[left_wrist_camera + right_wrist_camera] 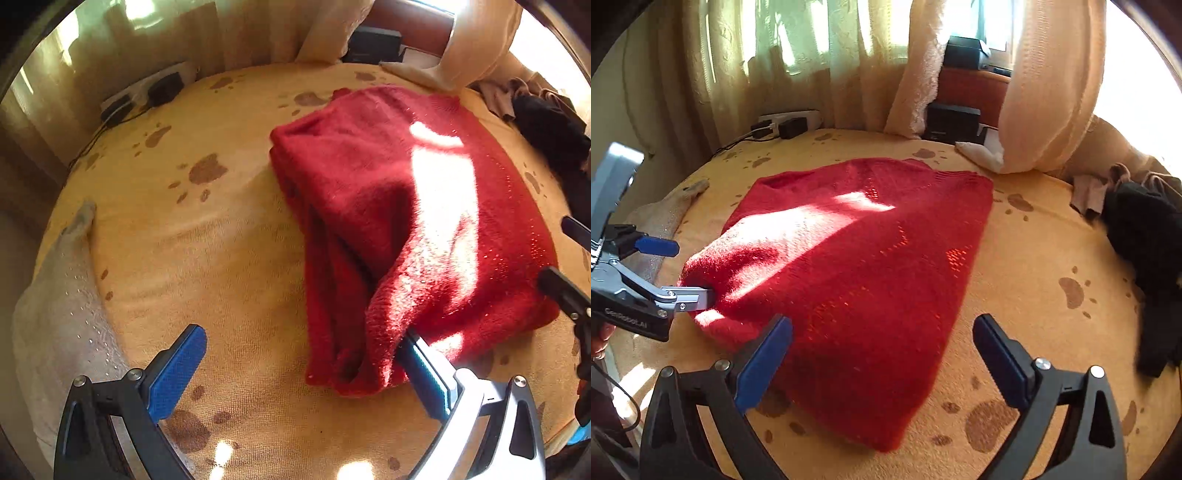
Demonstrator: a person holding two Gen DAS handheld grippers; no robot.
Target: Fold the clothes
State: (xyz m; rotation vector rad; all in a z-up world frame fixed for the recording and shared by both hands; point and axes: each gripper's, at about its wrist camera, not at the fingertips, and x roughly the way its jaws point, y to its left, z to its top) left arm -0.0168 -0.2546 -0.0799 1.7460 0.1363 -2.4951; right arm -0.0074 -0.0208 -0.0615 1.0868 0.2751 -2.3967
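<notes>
Bed (1034,258), tan blanket with brown paw prints, fills both views; curtains (775,55) hang behind at 12 o'clock.

Red knit sweater (857,266) lies folded on the bed, mid-frame in the right wrist view, a sunlit patch across its upper left. In the left wrist view the sweater (406,221) sits from centre out to 3 o'clock, layered fold edges showing along its left side.

Dark clothes pile (1145,258) at 3 o'clock by the bed edge, apart from the sweater. Pale garment (62,314) at 8 o'clock in the left view, also apart. Power strip with adapters (786,123) at 11 o'clock by the curtains.

Left tool (306,365): fingers spread wide. Its right finger (424,373) is tucked under a lifted flap of the sweater's near corner, at 5 o'clock; its left finger is over bare blanket at 7 o'clock, clear of the cloth. Nothing pinched. From the right wrist view the left tool (683,273) shows at 9 o'clock, one finger buried in the sweater's left corner, the other out in the open above it.

Right tool (882,358): fingers spread, gripping nothing. The sweater's near edge lies between and just past them, at 6 o'clock; the left finger overlaps the cloth in view, contact unclear. The right finger is over bare blanket at 5 o'clock.
</notes>
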